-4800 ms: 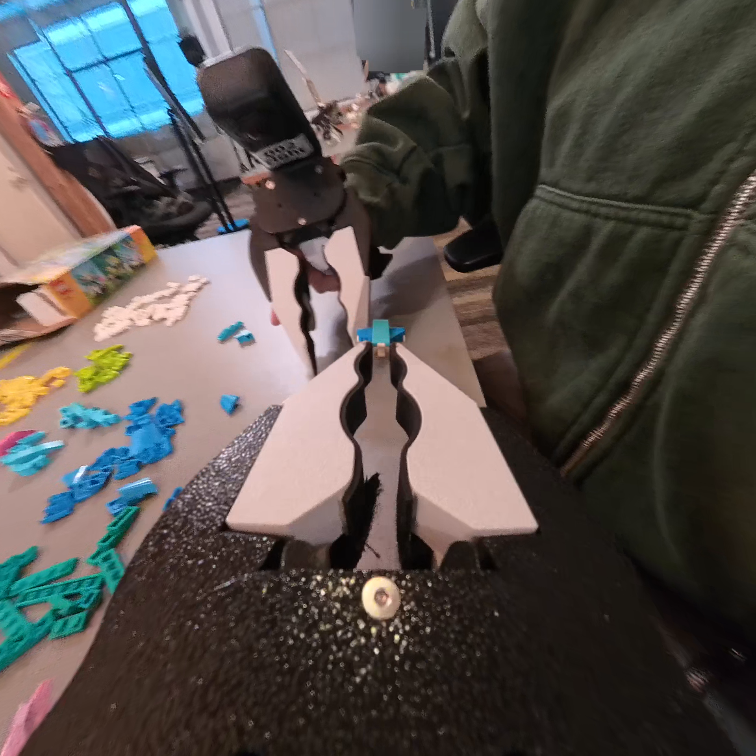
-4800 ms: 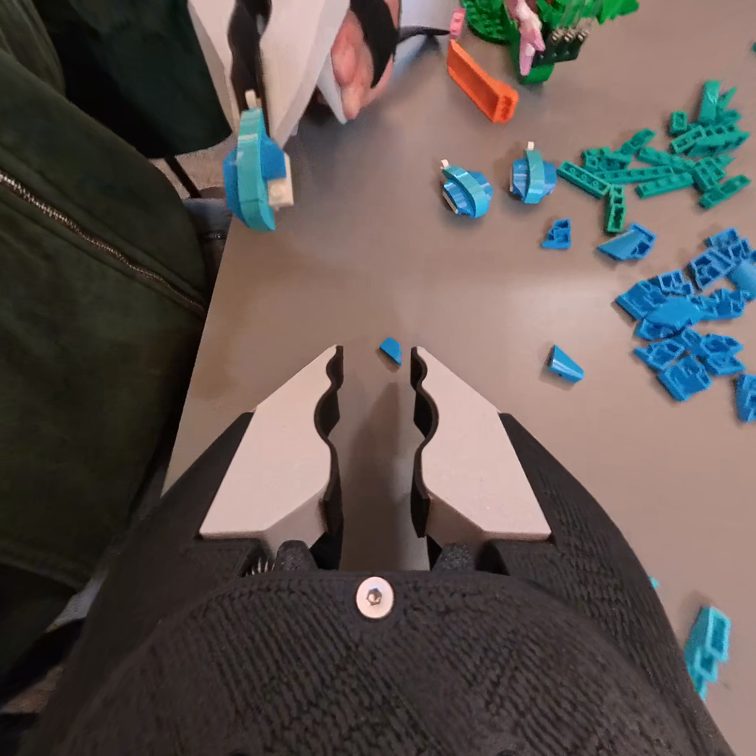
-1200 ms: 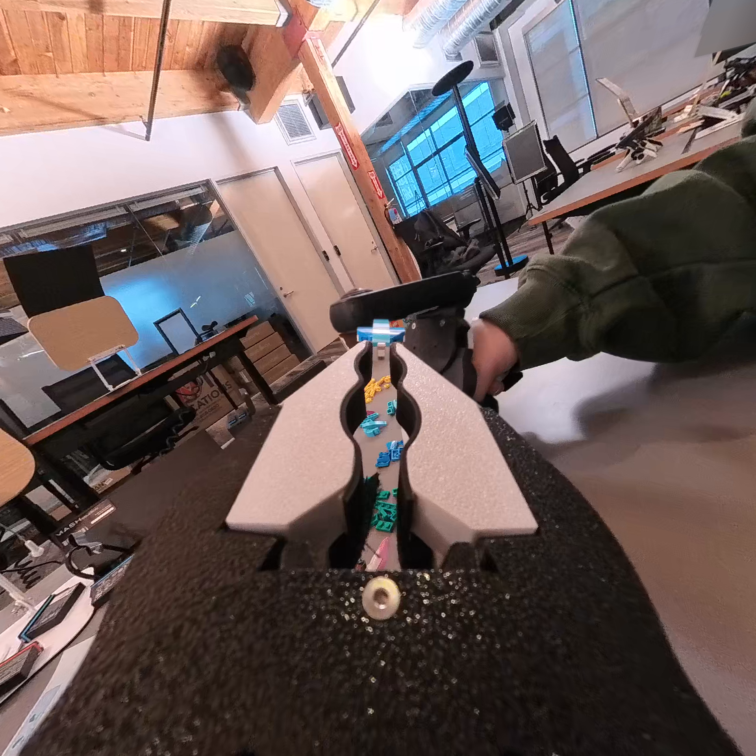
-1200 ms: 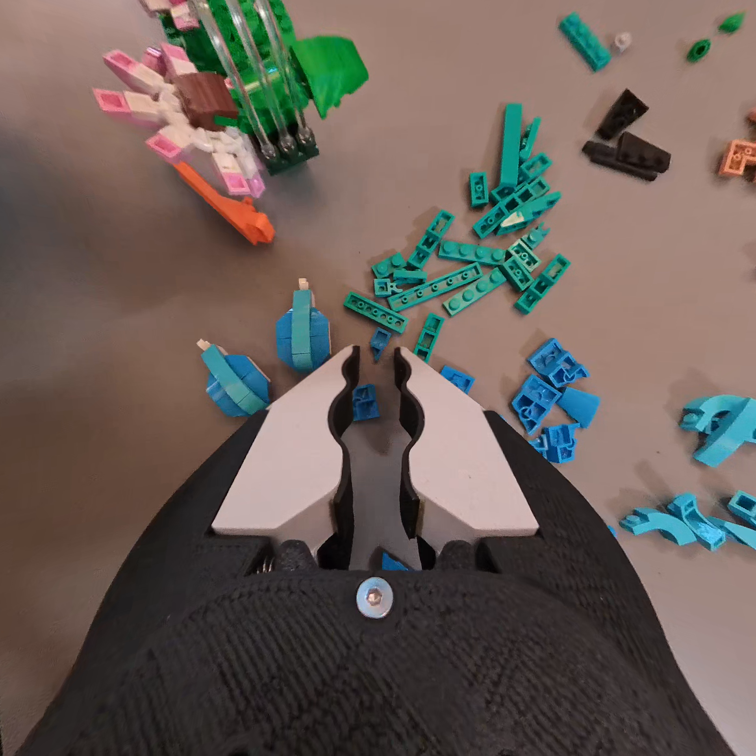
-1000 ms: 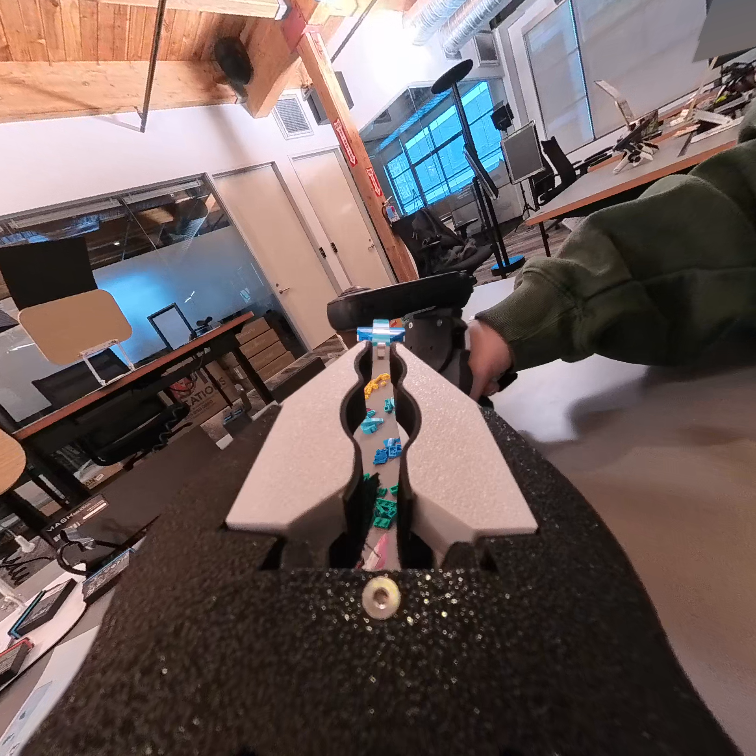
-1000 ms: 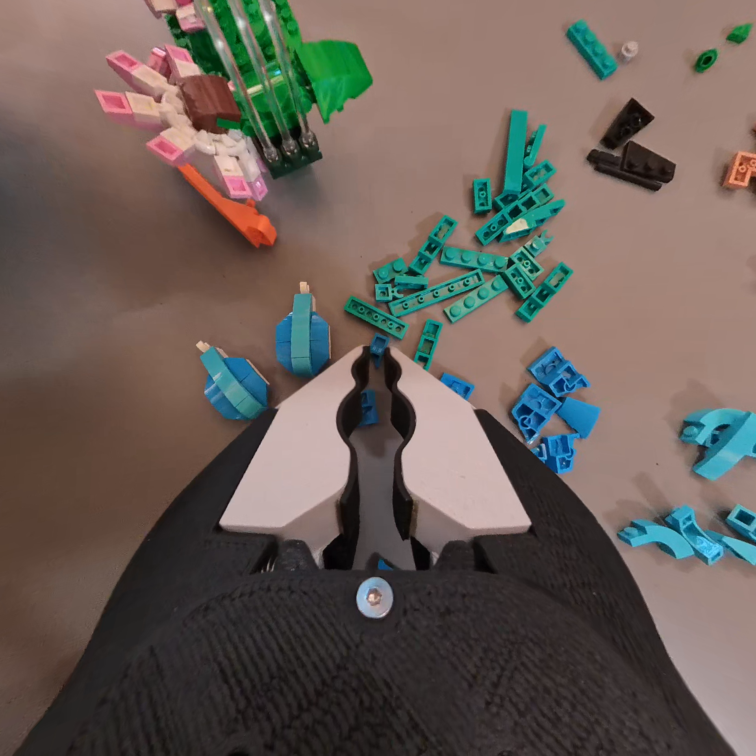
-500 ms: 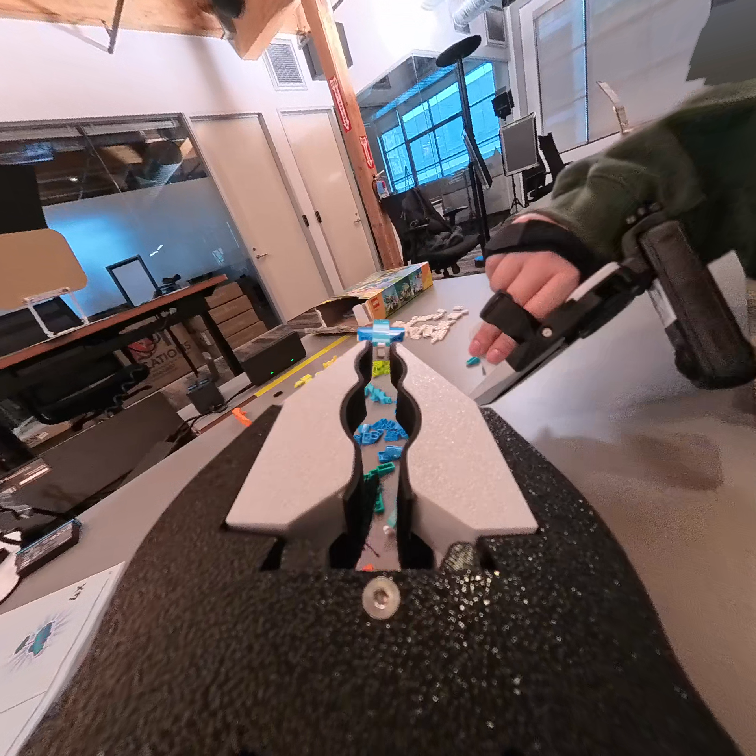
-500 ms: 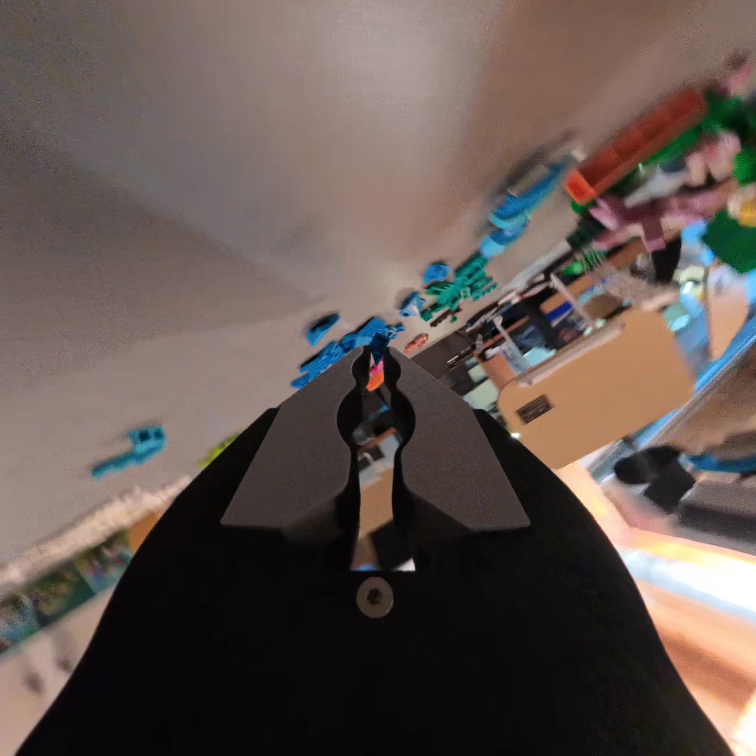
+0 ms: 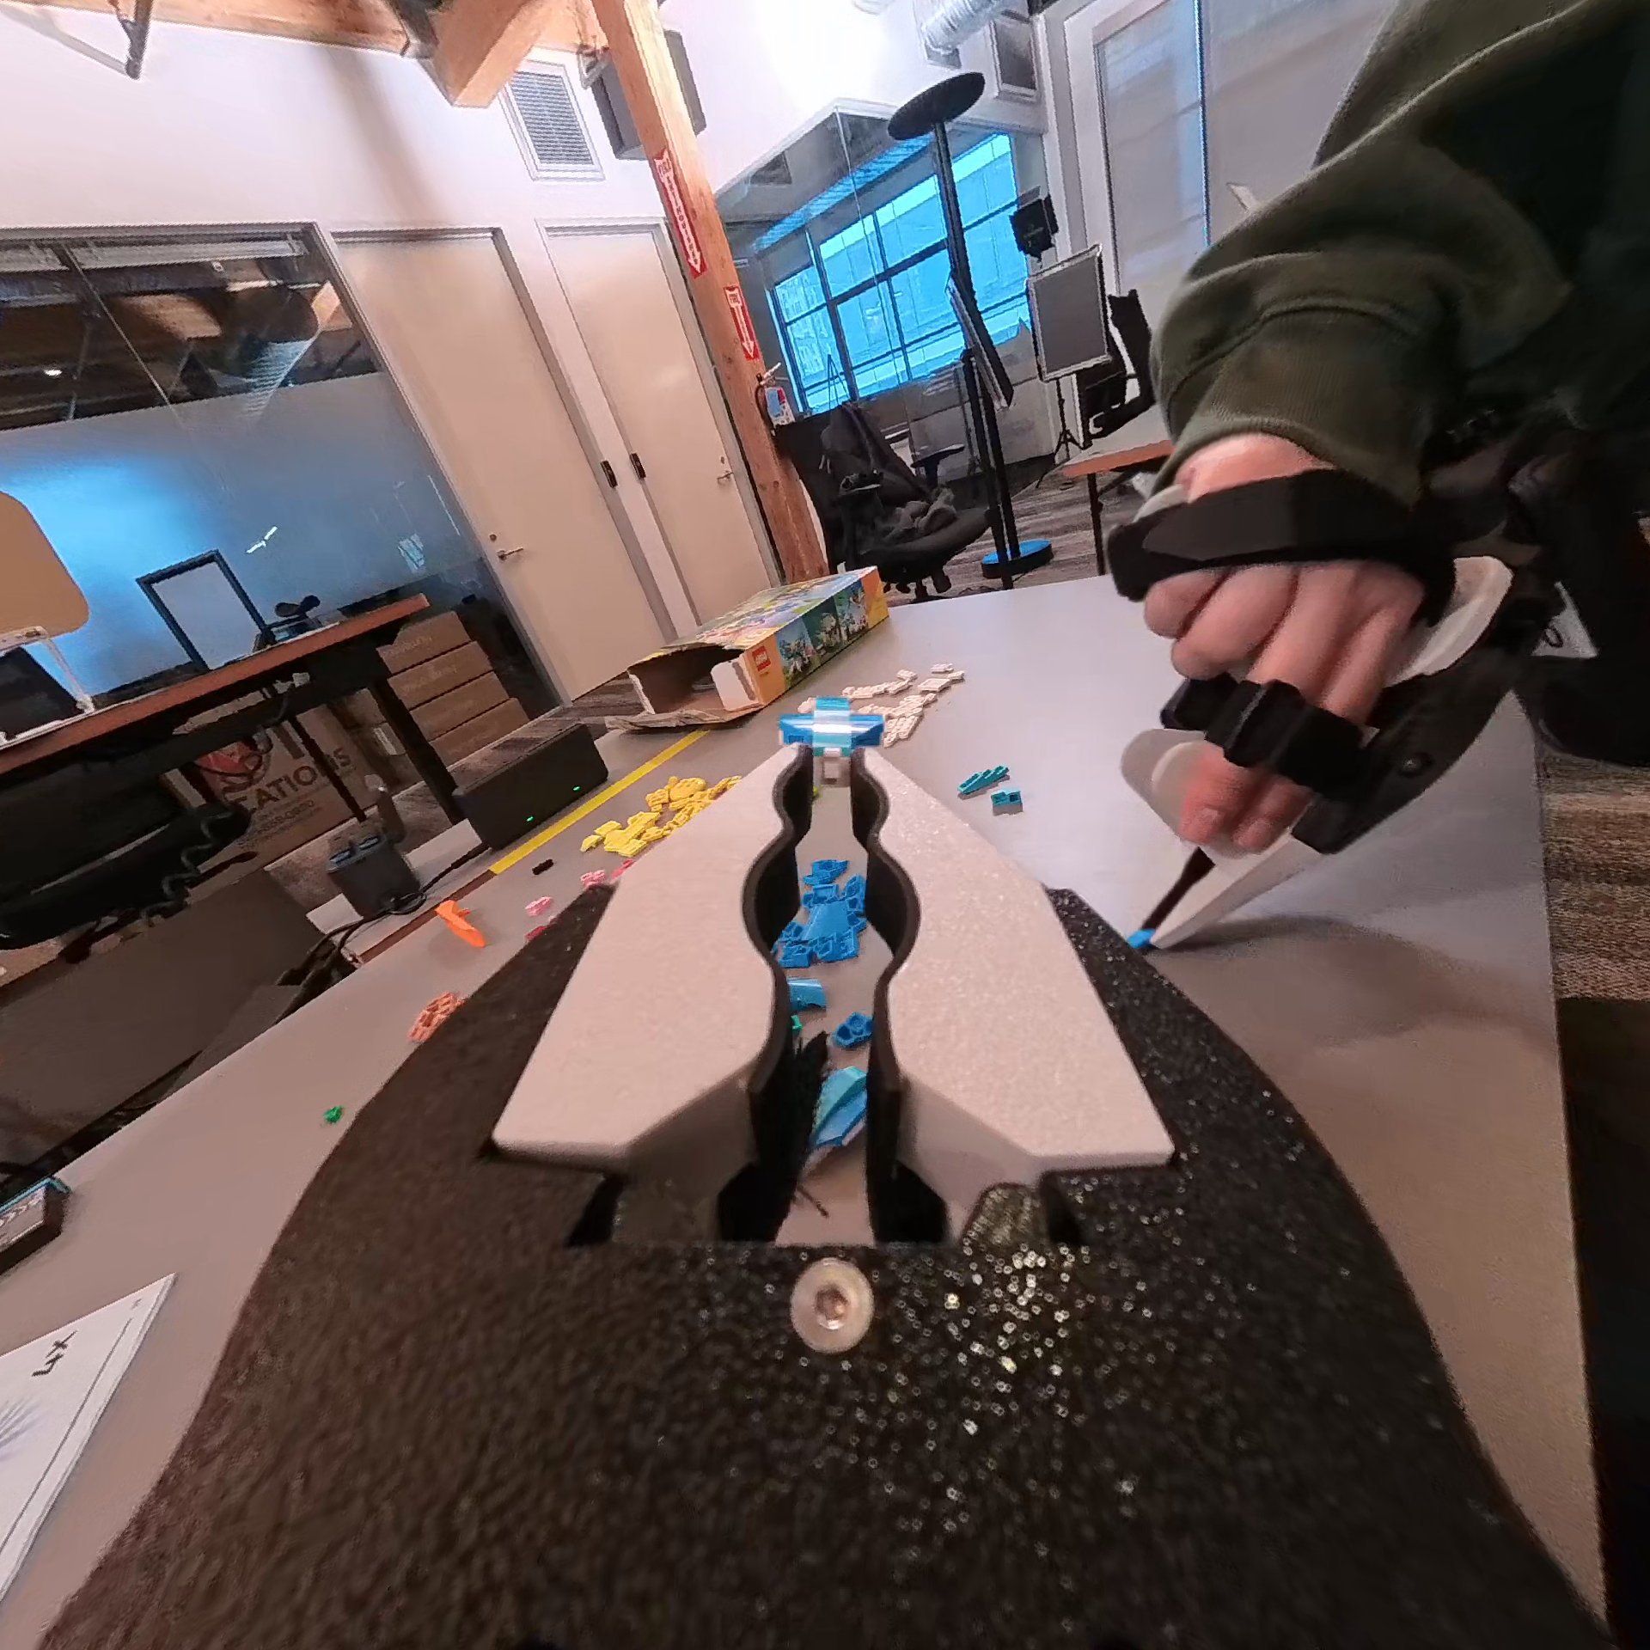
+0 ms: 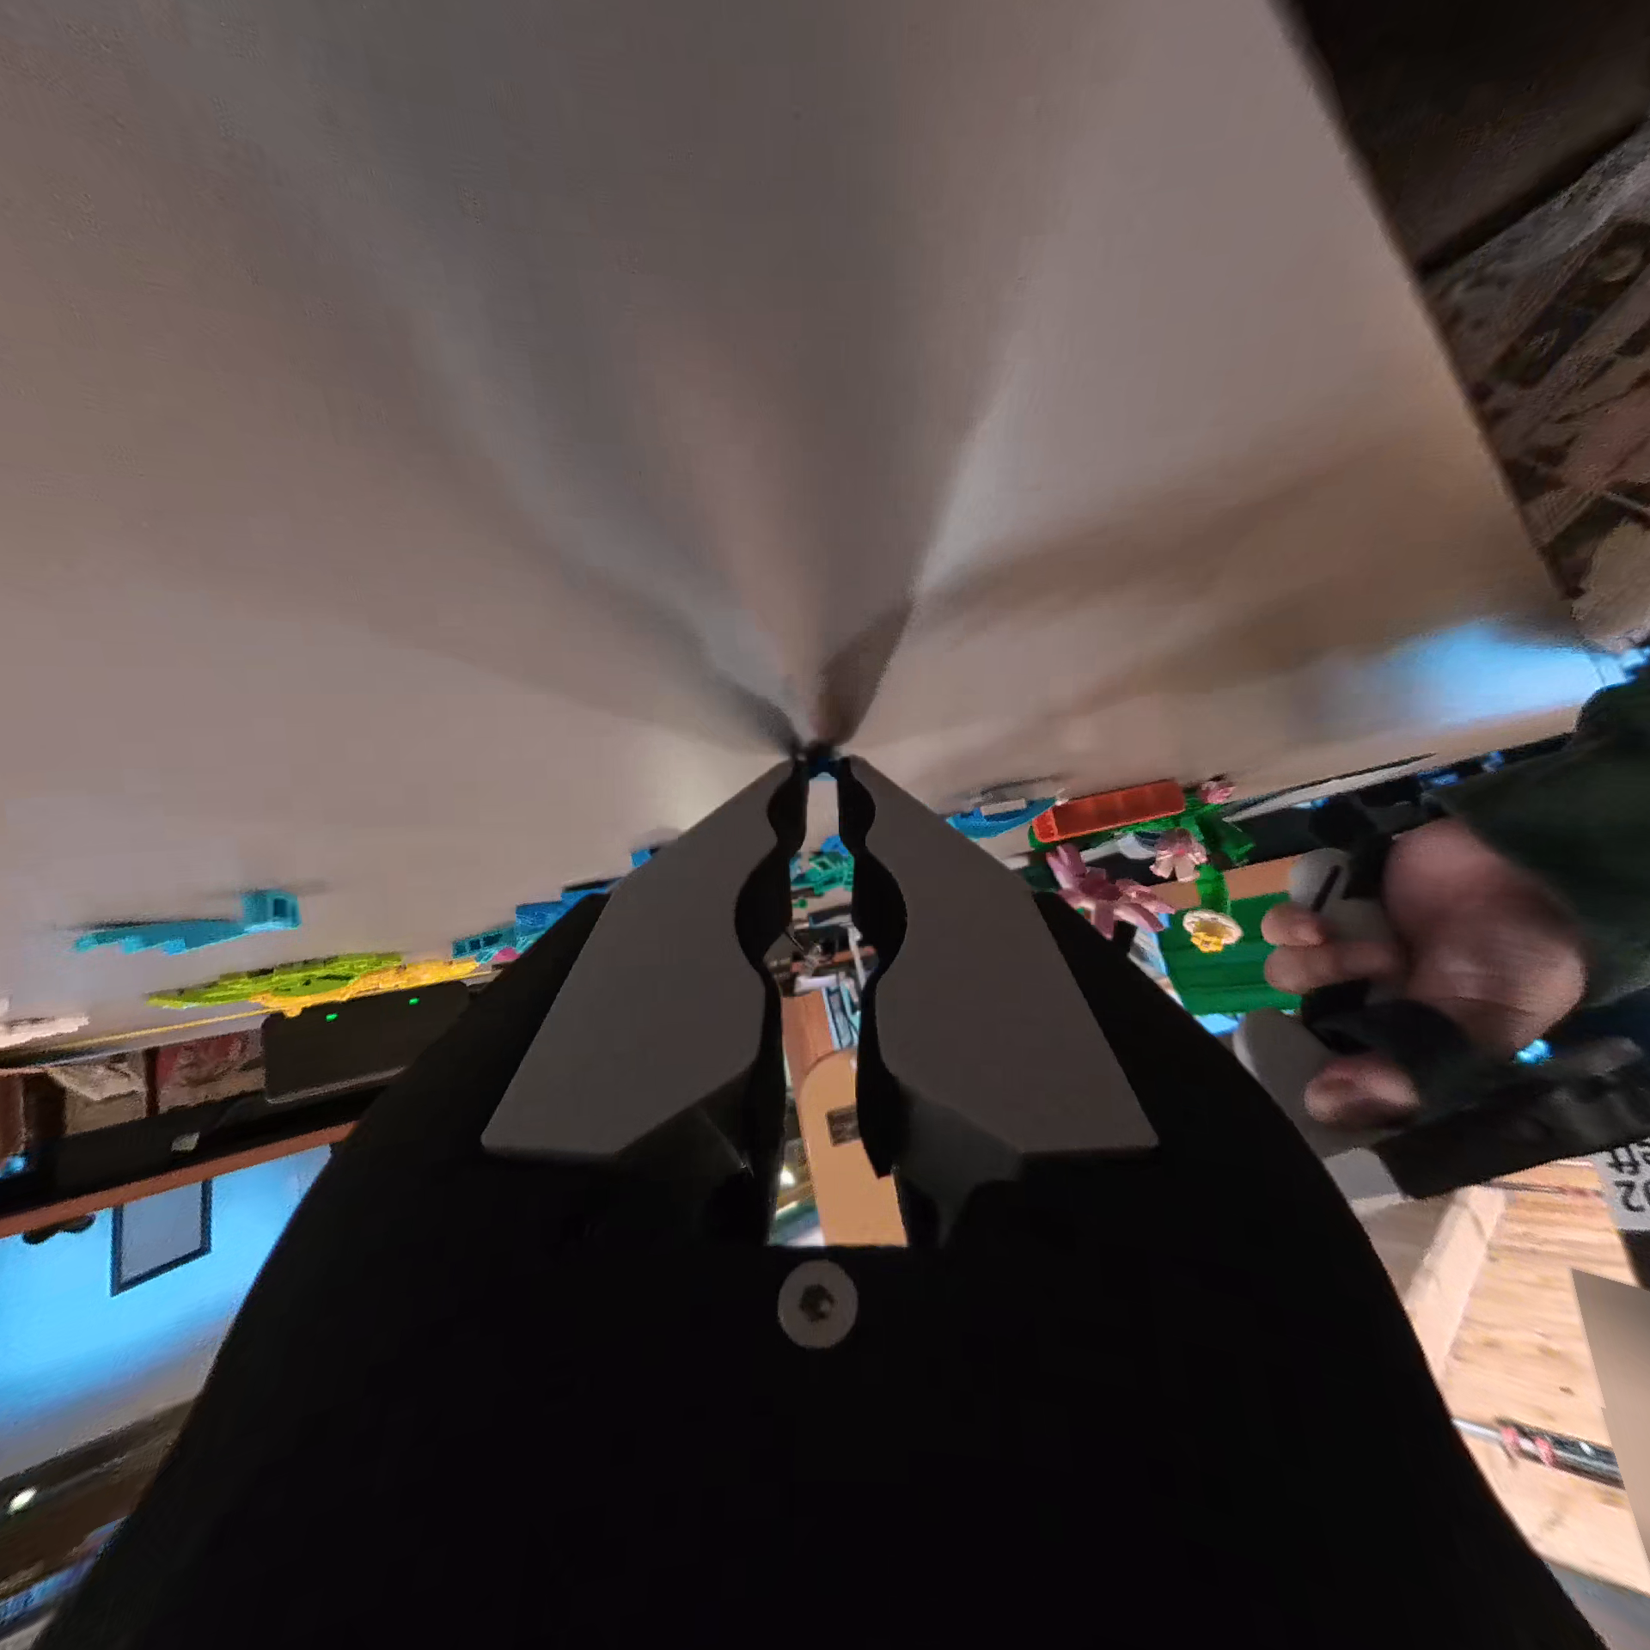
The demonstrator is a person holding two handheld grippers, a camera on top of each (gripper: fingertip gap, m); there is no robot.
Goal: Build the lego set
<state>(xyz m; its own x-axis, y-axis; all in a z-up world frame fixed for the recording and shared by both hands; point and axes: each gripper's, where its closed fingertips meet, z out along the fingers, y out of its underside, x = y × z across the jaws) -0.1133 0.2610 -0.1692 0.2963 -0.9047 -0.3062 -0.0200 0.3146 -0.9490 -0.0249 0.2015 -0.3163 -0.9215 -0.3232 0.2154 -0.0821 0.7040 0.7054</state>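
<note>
Left gripper: unchanged, clamped on blue-and-white brick assembly.
Right gripper: now tilted, tips pressing small blue brick onto table.

The left tongs are showing matt, grainy grey plastic fingers set in a rough, sparkling black housing with a shiny metal screw. Beyond the tongs, glossy plastic bricks are lying on the smooth matt grey desk, beside a torn cardboard box. A soft cloth sleeve is hanging above the desk.
</note>
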